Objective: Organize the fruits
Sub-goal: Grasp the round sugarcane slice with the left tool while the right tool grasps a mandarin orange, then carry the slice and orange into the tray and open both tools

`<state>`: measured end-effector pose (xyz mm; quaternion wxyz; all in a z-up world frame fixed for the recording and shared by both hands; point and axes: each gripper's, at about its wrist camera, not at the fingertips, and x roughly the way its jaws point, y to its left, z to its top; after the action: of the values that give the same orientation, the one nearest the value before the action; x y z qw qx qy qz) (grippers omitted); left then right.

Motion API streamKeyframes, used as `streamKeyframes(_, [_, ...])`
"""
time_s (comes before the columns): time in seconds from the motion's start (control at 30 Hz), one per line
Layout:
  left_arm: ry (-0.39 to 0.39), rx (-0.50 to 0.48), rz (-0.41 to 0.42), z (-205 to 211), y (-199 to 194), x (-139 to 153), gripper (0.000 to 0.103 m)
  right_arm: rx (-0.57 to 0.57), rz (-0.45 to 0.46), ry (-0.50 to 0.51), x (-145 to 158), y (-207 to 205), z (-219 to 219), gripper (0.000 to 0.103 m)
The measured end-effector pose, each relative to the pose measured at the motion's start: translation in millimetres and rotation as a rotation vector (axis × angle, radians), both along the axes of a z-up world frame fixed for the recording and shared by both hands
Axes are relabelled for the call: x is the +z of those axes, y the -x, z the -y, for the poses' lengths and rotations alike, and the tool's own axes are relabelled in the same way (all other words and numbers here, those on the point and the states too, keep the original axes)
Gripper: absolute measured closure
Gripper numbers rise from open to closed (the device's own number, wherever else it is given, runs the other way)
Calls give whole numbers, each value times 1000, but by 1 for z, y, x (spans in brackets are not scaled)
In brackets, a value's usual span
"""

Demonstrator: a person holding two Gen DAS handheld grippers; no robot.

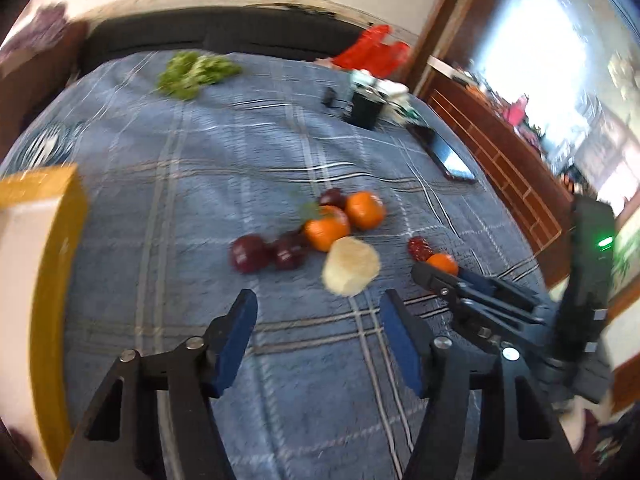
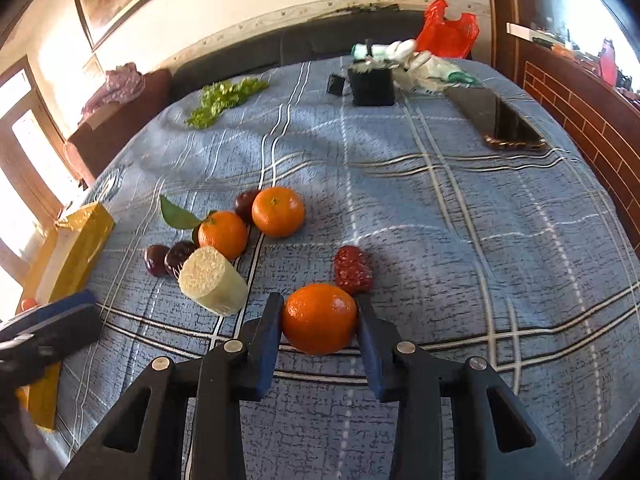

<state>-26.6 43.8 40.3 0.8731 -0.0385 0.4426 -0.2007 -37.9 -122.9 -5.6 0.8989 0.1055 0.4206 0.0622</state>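
My right gripper [image 2: 320, 316] is shut on an orange [image 2: 320, 319], low over the blue plaid cloth [image 2: 460, 240]; it also shows in the left wrist view [image 1: 443, 263]. A red date [image 2: 353, 269] lies just beyond it. Two more oranges [image 2: 278, 211] [image 2: 222, 234], several dark plums [image 2: 173, 258] and a pale sugarcane piece [image 2: 212, 280] lie in a cluster to the left. My left gripper [image 1: 318, 308] is open and empty, short of the sugarcane piece [image 1: 351, 266].
A yellow box [image 2: 76, 248] stands at the left, also in the left wrist view [image 1: 44, 280]. Green leaves [image 2: 224, 100], a black box [image 2: 372, 84], a phone [image 2: 500, 120], plastic bags [image 2: 448, 36] lie farther back. A wooden wall runs along the right.
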Motion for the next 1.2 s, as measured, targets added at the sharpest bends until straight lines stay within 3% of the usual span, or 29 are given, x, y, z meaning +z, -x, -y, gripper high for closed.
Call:
streamKeyframes(0.17, [-97,-68,32,37,-19,-15,41,-30,16,-30,6,5,10,64])
streamKeyframes(0.4, [-152,-118,78,61,-31,-21,44,-103,-1,-64,5,2,28,64])
streamKeyframes(0.5, [-176,-134,61,66,-32,-30,57,-115,-3,-84,5,2,32,64])
streamKeyframes(0.53, [-201,-123,64,67,-32,-33,68,-115,-2,-84,5,2,31,64])
streamKeyframes(0.6, [-190,-114,66,63,-31,-36,68,-115,0,-84,6,3,30,64])
streamKeyframes(0.93, [-65,12,107,11,2,10,68,-39,98,-122,19,13,19,64])
streamKeyframes(1.2, [-10,202,141,-102,54,54,68,31,170,-71,27,22,-6,64])
